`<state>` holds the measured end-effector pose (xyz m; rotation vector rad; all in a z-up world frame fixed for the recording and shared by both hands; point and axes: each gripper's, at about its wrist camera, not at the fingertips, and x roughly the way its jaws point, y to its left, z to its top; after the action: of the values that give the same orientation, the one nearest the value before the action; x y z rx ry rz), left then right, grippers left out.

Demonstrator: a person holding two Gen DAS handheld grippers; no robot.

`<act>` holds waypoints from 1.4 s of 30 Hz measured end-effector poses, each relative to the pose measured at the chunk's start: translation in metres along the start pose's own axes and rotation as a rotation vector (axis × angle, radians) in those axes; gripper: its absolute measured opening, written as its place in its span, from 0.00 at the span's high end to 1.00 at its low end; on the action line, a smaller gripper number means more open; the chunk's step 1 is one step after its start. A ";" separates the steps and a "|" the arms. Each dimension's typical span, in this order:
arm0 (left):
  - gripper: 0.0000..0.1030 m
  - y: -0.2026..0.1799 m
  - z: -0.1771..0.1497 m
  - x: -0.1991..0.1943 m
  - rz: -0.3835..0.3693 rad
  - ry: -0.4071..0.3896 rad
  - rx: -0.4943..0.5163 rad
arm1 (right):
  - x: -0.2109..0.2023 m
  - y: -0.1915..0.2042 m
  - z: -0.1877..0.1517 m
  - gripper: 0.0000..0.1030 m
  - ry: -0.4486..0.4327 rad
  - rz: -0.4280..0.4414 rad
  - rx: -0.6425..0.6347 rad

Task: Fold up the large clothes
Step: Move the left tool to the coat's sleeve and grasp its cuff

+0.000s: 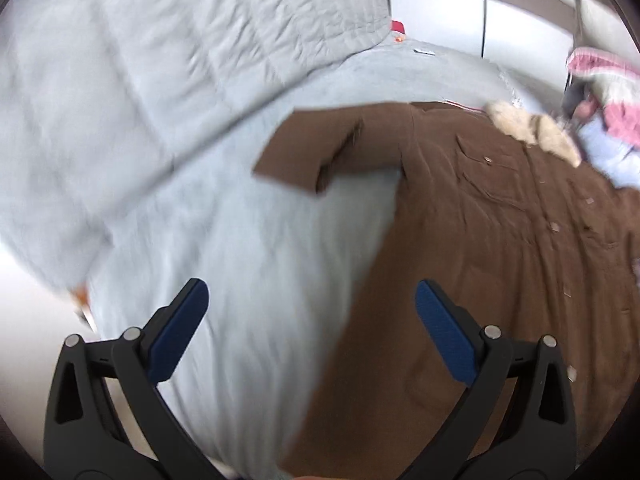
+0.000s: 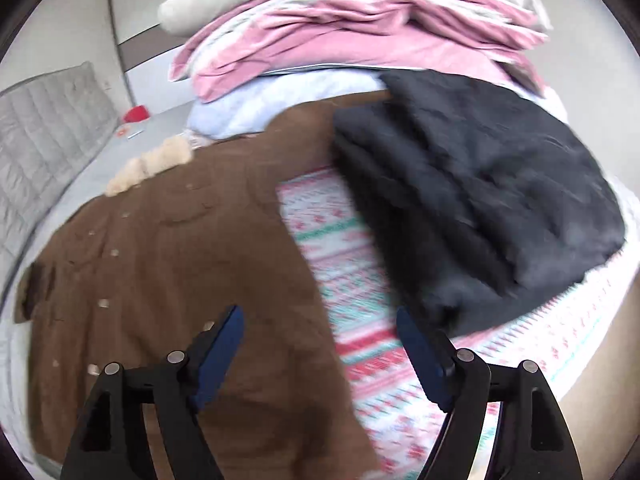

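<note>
A large brown coat [image 1: 500, 240] with a cream fur collar [image 1: 532, 128] lies spread flat on the bed, its front with snap buttons facing up. One sleeve [image 1: 316, 156] sticks out sideways over the pale grey sheet. My left gripper [image 1: 312, 292] hovers open above the coat's left edge and the sheet, nothing between its blue pads. In the right wrist view the same coat [image 2: 160, 264] fills the left half. My right gripper [image 2: 320, 316] hangs open over the coat's right edge, holding nothing.
A folded dark garment [image 2: 480, 208] lies on a patterned pink-and-green blanket [image 2: 360, 320] to the right of the coat. Pink and white bedding [image 2: 340, 36] is piled behind. A grey quilted headboard [image 1: 160, 60] and a small red object [image 2: 136, 114] stand at the bed's far side.
</note>
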<state>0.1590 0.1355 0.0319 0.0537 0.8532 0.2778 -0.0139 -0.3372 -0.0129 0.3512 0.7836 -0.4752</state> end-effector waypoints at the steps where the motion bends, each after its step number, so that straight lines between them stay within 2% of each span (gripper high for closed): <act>1: 0.00 -0.006 0.012 0.009 0.019 -0.001 0.034 | 0.007 0.013 0.008 0.23 0.010 0.030 -0.008; 3: 0.00 -0.019 0.037 0.035 0.079 0.008 0.102 | 0.014 0.037 0.019 0.23 0.027 0.081 -0.043; 5: 0.00 -0.031 0.058 0.074 0.124 0.057 0.171 | 0.022 0.067 0.033 0.23 0.037 0.130 -0.118; 8: 0.00 -0.034 0.078 0.135 0.215 0.120 0.230 | 0.035 0.103 0.051 0.23 0.046 0.136 -0.223; 10: 0.00 -0.029 0.083 0.165 0.256 0.167 0.227 | 0.047 0.120 0.063 0.23 0.042 0.129 -0.264; 11: 0.00 -0.026 0.084 0.174 0.253 0.178 0.207 | 0.053 0.134 0.064 0.23 0.041 0.121 -0.283; 14: 0.00 -0.022 0.086 0.199 0.231 0.173 0.156 | 0.081 0.159 0.063 0.23 0.049 0.116 -0.321; 16: 0.01 -0.024 0.082 0.215 0.265 0.170 0.166 | 0.102 0.168 0.050 0.23 0.082 0.128 -0.345; 17: 0.09 -0.025 0.080 0.226 0.282 0.183 0.186 | 0.109 0.169 0.044 0.23 0.111 0.128 -0.352; 18: 0.27 -0.024 0.079 0.233 0.291 0.195 0.198 | 0.116 0.168 0.041 0.23 0.138 0.126 -0.358; 19: 0.37 -0.018 0.079 0.240 0.277 0.209 0.194 | 0.123 0.168 0.037 0.23 0.157 0.133 -0.363; 20: 0.58 -0.011 0.080 0.243 0.234 0.215 0.169 | 0.121 0.164 0.036 0.23 0.161 0.140 -0.364; 21: 0.68 0.002 0.083 0.243 0.192 0.218 0.123 | 0.121 0.165 0.034 0.23 0.156 0.149 -0.368; 23: 0.71 0.018 0.093 0.233 0.195 0.186 0.083 | 0.118 0.166 0.033 0.23 0.144 0.153 -0.375; 25: 0.74 0.043 0.107 0.212 0.141 0.113 0.019 | 0.109 0.166 0.030 0.23 0.116 0.161 -0.389; 27: 0.80 0.074 0.119 0.192 0.114 0.059 -0.090 | 0.102 0.166 0.027 0.23 0.104 0.166 -0.395; 29: 0.83 0.104 0.127 0.182 0.131 0.029 -0.226 | 0.096 0.165 0.029 0.23 0.098 0.178 -0.386; 33: 0.88 0.156 0.130 0.189 0.119 0.024 -0.484 | 0.096 0.169 0.029 0.23 0.098 0.182 -0.387; 35: 0.88 0.163 0.125 0.197 0.108 0.037 -0.513 | 0.098 0.168 0.027 0.23 0.106 0.178 -0.384; 38: 0.89 0.158 0.120 0.213 0.128 0.068 -0.486 | 0.100 0.165 0.025 0.23 0.125 0.190 -0.365; 42: 0.89 0.156 0.123 0.223 0.138 0.067 -0.478 | 0.103 0.160 0.027 0.23 0.154 0.215 -0.333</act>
<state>0.3555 0.3517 -0.0266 -0.3449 0.8317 0.6091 0.1498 -0.2438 -0.0516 0.1597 0.9458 -0.1123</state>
